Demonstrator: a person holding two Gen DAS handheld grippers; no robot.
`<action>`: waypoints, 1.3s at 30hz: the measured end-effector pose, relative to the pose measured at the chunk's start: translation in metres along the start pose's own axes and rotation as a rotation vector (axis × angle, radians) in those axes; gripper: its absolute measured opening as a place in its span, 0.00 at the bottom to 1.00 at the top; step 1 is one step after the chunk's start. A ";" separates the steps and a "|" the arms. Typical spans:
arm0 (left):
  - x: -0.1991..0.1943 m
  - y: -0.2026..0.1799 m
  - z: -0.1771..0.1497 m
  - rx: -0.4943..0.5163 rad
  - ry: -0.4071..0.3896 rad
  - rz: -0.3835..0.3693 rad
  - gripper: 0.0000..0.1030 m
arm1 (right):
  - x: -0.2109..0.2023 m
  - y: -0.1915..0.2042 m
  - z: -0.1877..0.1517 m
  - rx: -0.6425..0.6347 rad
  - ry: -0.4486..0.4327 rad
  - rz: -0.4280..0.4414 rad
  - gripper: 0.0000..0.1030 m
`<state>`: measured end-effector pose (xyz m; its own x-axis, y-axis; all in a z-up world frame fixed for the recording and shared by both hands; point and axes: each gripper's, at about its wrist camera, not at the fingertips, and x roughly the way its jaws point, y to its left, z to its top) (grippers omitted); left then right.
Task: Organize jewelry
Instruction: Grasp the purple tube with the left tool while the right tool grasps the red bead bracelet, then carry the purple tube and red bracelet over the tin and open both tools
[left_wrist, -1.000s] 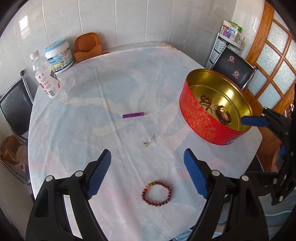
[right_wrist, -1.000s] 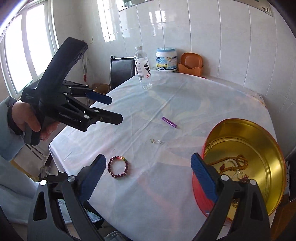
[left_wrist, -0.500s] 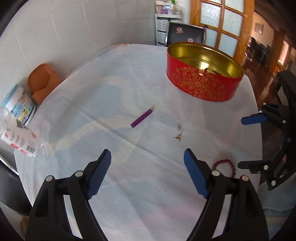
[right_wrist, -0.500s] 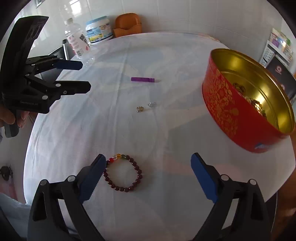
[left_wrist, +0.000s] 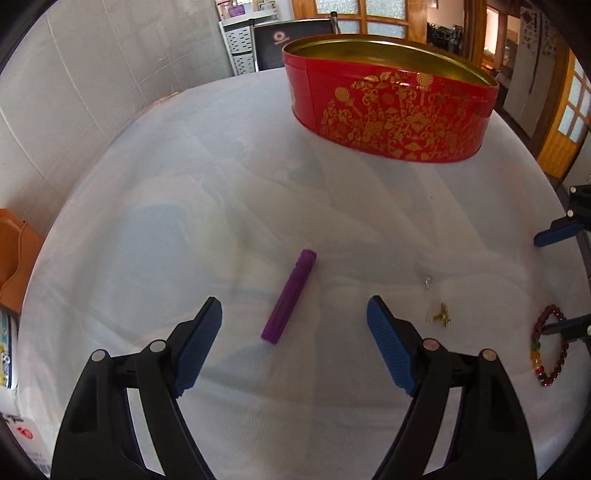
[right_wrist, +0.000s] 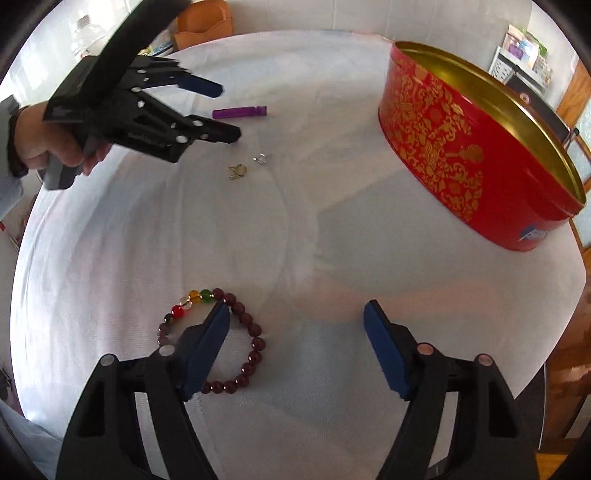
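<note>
Over white cloth, your left gripper (left_wrist: 294, 341) spread wide, straddling purple tube (left_wrist: 289, 296); centre before squeezing. Right gripper (right_wrist: 295, 345), jaws just narrowing, nothing clamped, one finger inside bead bracelet (right_wrist: 212, 341). Red tin (right_wrist: 476, 155) well apart.

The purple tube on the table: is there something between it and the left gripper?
Nothing visible. The purple tube lies alone on the white cloth, ahead of the open left gripper. The small earrings lie off to the side, apart from it.
</note>
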<state>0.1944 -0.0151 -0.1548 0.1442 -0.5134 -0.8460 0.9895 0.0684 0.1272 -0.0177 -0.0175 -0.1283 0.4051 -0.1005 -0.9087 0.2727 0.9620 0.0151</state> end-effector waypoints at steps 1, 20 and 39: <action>0.002 0.002 0.001 -0.004 -0.012 -0.017 0.77 | -0.001 0.003 -0.001 -0.019 -0.010 0.008 0.67; -0.096 -0.028 -0.026 -0.294 -0.105 -0.111 0.09 | -0.067 0.047 0.011 -0.130 -0.158 0.100 0.08; -0.194 -0.067 -0.021 -0.487 -0.208 -0.055 0.09 | -0.181 0.000 0.018 -0.111 -0.359 -0.022 0.08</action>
<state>0.1004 0.0980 -0.0105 0.1366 -0.6829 -0.7177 0.8914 0.4008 -0.2116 -0.0754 -0.0038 0.0433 0.6856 -0.1855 -0.7039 0.1966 0.9782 -0.0663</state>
